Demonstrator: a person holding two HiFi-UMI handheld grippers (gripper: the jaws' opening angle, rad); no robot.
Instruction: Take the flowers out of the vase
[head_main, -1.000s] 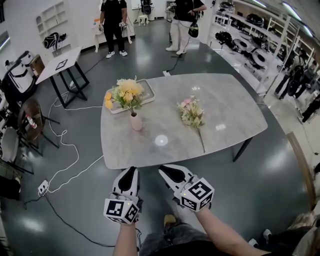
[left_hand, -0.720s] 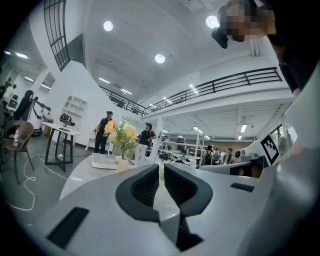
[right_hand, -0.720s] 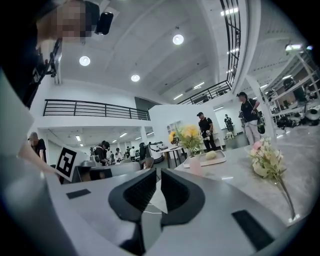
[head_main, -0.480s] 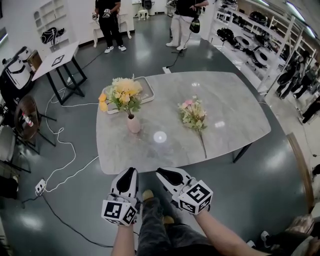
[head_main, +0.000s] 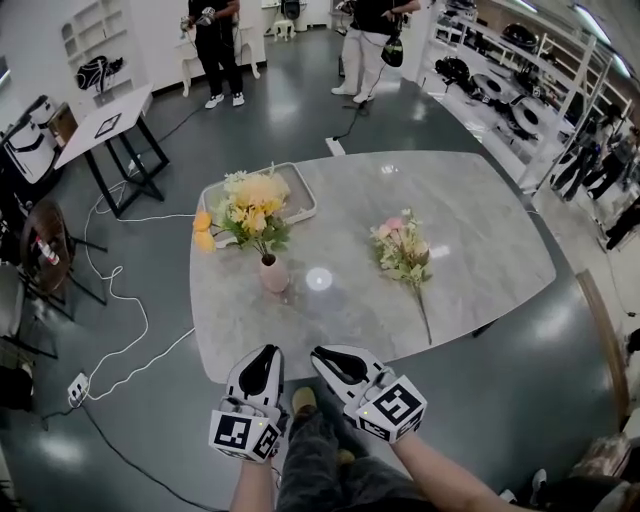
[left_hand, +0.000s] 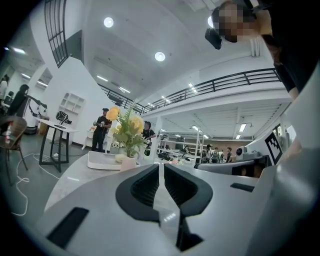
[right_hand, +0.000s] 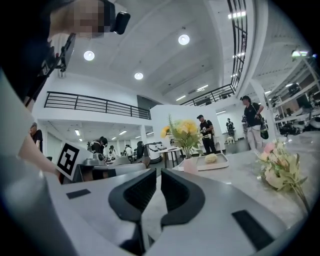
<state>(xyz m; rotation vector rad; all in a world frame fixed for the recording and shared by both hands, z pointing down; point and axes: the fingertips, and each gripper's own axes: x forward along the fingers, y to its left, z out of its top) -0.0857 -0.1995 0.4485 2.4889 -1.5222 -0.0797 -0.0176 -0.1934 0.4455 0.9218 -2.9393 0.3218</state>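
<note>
A small pink vase (head_main: 274, 275) stands on the grey table (head_main: 470, 225), left of centre, holding a yellow bouquet (head_main: 253, 207). A pink and white bunch (head_main: 403, 252) lies flat on the table to the right. Both grippers hover side by side just short of the table's near edge, with nothing between their jaws. My left gripper (head_main: 262, 368) is shut and my right gripper (head_main: 338, 363) is shut too. The left gripper view shows the left gripper (left_hand: 161, 167) with the vase (left_hand: 128, 162) ahead to the left. Beyond the right gripper (right_hand: 158, 172), the vase (right_hand: 190, 165) and the lying bunch (right_hand: 277, 167) are seen.
A shallow tray (head_main: 300, 195) sits behind the vase. Two people (head_main: 212, 40) stand far behind the table. A small white table (head_main: 105, 125) and chairs are at the left. A white cable (head_main: 120, 320) runs across the floor to a power strip (head_main: 78, 385). Shelving (head_main: 500, 90) lines the right.
The table's near edge has come closer to both grippers, which moved forward together and a little lower. Their jaws stayed shut.
</note>
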